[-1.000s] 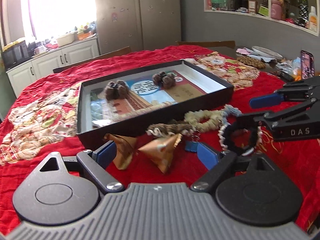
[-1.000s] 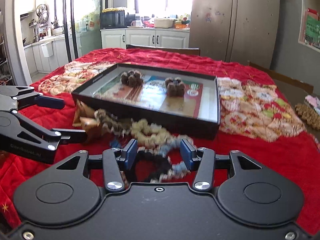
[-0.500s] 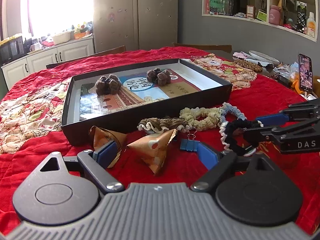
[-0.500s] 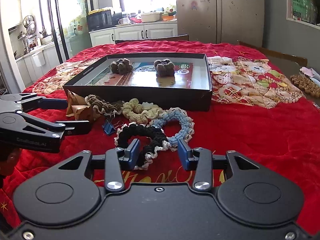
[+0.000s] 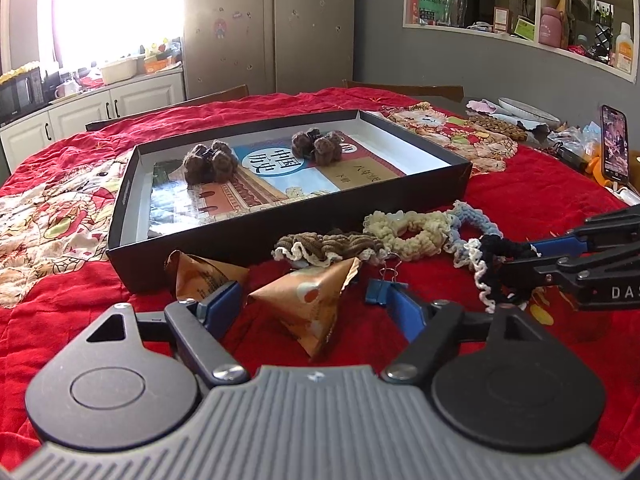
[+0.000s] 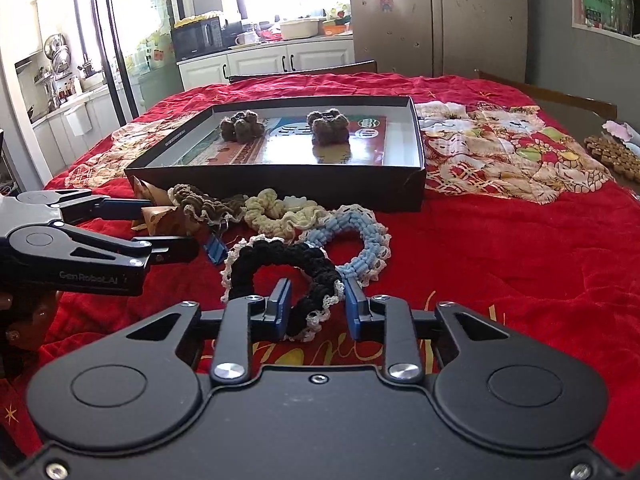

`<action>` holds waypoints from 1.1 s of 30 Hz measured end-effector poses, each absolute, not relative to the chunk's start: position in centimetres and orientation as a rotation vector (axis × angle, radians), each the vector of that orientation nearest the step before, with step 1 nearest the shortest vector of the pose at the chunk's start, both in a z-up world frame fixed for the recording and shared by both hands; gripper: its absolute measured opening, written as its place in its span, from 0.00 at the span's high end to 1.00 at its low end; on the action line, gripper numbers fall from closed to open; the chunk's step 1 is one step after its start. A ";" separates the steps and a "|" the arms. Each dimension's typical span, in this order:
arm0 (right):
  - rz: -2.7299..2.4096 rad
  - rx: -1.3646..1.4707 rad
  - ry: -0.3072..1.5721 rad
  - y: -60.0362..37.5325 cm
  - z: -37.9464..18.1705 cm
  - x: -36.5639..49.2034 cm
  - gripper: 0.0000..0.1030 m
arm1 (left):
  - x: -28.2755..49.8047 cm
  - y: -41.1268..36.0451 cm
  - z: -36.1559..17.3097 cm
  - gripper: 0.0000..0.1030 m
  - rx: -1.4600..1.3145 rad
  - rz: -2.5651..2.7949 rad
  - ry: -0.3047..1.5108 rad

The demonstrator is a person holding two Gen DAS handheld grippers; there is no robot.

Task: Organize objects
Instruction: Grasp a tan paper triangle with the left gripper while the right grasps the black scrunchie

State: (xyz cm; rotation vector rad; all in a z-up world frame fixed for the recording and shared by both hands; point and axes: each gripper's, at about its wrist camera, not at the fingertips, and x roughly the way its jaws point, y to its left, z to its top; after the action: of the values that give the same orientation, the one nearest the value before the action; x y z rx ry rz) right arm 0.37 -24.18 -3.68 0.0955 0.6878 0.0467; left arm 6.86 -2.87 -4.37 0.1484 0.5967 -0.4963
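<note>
Grabbing step: my right claw [image 6: 314, 306] has just been closing around the black scrunchie [image 6: 280, 266] between its pads, not yet pinched, my left claw [image 5: 312, 306] wide around the paper packet [image 5: 308, 304]; next squeeze, lift to the box [image 6: 280, 190] ahead.

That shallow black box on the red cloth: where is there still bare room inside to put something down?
In the shallow black cardboard box, the white strip along its right wall is bare, and so is the printed sheet's near part, in front of the two brown crocheted clips. Outside, its front edge is crowded with scrunchies and paper packets.
</note>
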 end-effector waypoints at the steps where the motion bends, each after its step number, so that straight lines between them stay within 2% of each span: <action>1: 0.047 0.097 0.689 -24.2 -3.7 0.4 0.75 | 6.9 -2.9 -4.4 0.19 0.148 -0.497 0.597; 5: 0.050 0.098 0.690 -24.2 -3.7 0.4 0.77 | 7.2 -3.0 -4.5 0.24 0.143 -0.494 0.605; 8: 0.051 0.099 0.690 -24.2 -3.7 0.3 0.79 | 7.5 -2.9 -4.5 0.31 0.140 -0.484 0.610; 10: 0.051 0.100 0.690 -24.2 -3.7 0.3 0.80 | 7.6 -2.8 -4.5 0.41 0.131 -0.479 0.619; 13: 0.055 0.099 0.690 -24.1 -3.7 0.4 0.81 | 7.8 -2.5 -4.5 0.47 0.116 -0.477 0.635; 20: 0.072 0.093 0.680 -23.9 -3.5 0.2 0.86 | 7.5 -2.3 -4.3 0.50 0.112 -0.482 0.639; 33: 0.091 0.049 0.648 -23.3 -2.7 -0.2 0.88 | 6.0 -2.1 -3.0 0.51 0.123 -0.502 0.618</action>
State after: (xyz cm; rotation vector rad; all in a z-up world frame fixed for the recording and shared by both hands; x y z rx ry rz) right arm -0.19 -23.26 -2.65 0.0492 0.6477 0.0914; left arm 6.04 -2.11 -3.00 0.1226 0.6178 -0.5024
